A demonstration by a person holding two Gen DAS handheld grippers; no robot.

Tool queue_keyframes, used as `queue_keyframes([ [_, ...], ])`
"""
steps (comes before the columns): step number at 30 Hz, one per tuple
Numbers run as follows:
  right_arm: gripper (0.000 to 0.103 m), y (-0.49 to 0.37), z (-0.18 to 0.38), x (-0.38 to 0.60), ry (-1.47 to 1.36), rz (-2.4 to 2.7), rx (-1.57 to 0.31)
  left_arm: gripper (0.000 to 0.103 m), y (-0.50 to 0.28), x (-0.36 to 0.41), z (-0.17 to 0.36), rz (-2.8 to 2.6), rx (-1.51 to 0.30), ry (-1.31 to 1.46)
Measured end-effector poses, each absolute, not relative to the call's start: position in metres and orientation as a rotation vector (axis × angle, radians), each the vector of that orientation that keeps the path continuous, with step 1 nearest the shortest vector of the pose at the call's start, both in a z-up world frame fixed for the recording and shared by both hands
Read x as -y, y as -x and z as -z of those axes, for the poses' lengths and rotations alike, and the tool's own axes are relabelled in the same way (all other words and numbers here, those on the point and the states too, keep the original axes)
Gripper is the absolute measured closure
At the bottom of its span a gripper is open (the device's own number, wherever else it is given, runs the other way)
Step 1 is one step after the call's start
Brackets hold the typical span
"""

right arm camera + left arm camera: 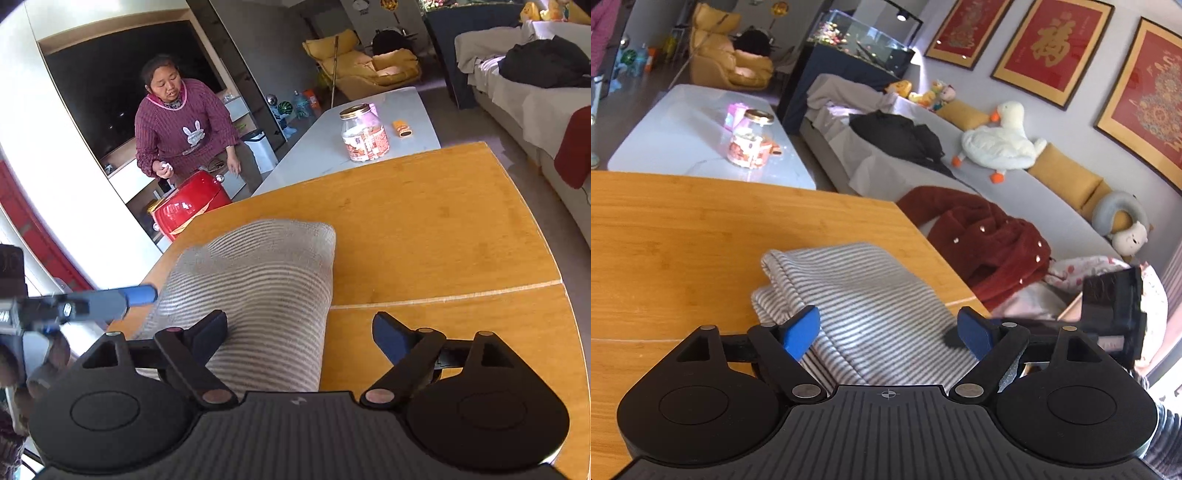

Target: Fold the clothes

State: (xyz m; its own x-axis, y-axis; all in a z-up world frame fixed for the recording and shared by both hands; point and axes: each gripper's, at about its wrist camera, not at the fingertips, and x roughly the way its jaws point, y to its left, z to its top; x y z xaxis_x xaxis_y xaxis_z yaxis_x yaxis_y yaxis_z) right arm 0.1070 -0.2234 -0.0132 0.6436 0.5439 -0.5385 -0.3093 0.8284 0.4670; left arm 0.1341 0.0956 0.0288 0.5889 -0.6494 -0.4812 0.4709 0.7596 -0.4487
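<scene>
Count: one striped cloth (857, 306), two grippers, one wooden table (683, 236).

My left gripper (888, 334) stands with jaws wide, nothing between the pads; the cloth lies under and just ahead of the gap. My right gripper (300, 338) is likewise spread wide and grips nothing; its left pad sits over the cloth's near right edge, its right pad over bare wood. Whether either pad touches the fabric I cannot tell.

The cloth (258, 291) is folded into a thick oblong bundle. Long axis runs away from my right gripper, near end hidden below the gripper body, far end rounded and ahead. Stripes run across that axis. From my left gripper the stacked fold edges show at the far left corner, and the bundle extends ahead and slightly left. In the right view my left gripper (142, 293) reaches in from the left, its blue finger at the cloth's left edge.

Surface: table has a pale seam line (443, 295) crossing right of the cloth.

Room: beyond the table, one white low table (413, 122) bearing one jar (364, 134). One grey sofa (1015, 195) ahead right of my left gripper, with one red coat (982, 236), one black garment (901, 136), one plush goose (1001, 140). Three red framed pictures (1052, 44) on the wall. One woman (181, 129) stands ahead left of my right gripper.
</scene>
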Motion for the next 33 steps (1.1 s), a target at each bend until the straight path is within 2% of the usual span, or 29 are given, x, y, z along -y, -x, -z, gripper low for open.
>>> queue_keyframes([
  [8,0.008,-0.078,0.034,0.22,-0.442,-0.562,-0.754,0.02,-0.162,-0.08,-0.016,0.63,-0.753,0.266],
  [9,0.013,-0.076,0.034,0.217,-0.435,-0.574,-0.748,0.02,-0.164,-0.078,-0.014,0.624,-0.759,0.26],
  [10,0.027,-0.071,0.032,0.213,-0.419,-0.591,-0.738,0.02,-0.165,-0.077,-0.012,0.619,-0.762,0.253],
  [11,0.029,-0.067,0.027,0.209,-0.404,-0.595,-0.721,0.02,-0.166,-0.077,-0.012,0.612,-0.764,0.246],
  [13,0.043,-0.06,0.016,0.212,-0.444,-0.641,-0.678,0.02,-0.168,-0.077,-0.01,0.591,-0.771,0.222],
  [14,0.044,-0.058,0.01,0.215,-0.482,-0.68,-0.66,0.019,-0.168,-0.077,-0.009,0.582,-0.775,0.214],
  [21,0.043,-0.047,0.018,0.198,-0.281,-0.574,-0.705,0.02,-0.167,-0.084,-0.004,0.548,-0.786,0.217],
  [25,0.037,-0.039,0.021,0.196,-0.216,-0.536,-0.687,0.02,-0.157,-0.09,-0.005,0.551,-0.805,0.249],
  [27,0.034,-0.039,0.021,0.196,-0.205,-0.527,-0.683,0.017,-0.148,-0.092,-0.006,0.569,-0.806,0.256],
  [29,0.031,-0.042,0.021,0.194,-0.205,-0.525,-0.684,0.01,-0.139,-0.094,-0.008,0.587,-0.807,0.264],
  [33,0.028,-0.044,0.022,0.195,-0.222,-0.521,-0.687,0.009,-0.121,-0.097,-0.01,0.623,-0.809,0.279],
])
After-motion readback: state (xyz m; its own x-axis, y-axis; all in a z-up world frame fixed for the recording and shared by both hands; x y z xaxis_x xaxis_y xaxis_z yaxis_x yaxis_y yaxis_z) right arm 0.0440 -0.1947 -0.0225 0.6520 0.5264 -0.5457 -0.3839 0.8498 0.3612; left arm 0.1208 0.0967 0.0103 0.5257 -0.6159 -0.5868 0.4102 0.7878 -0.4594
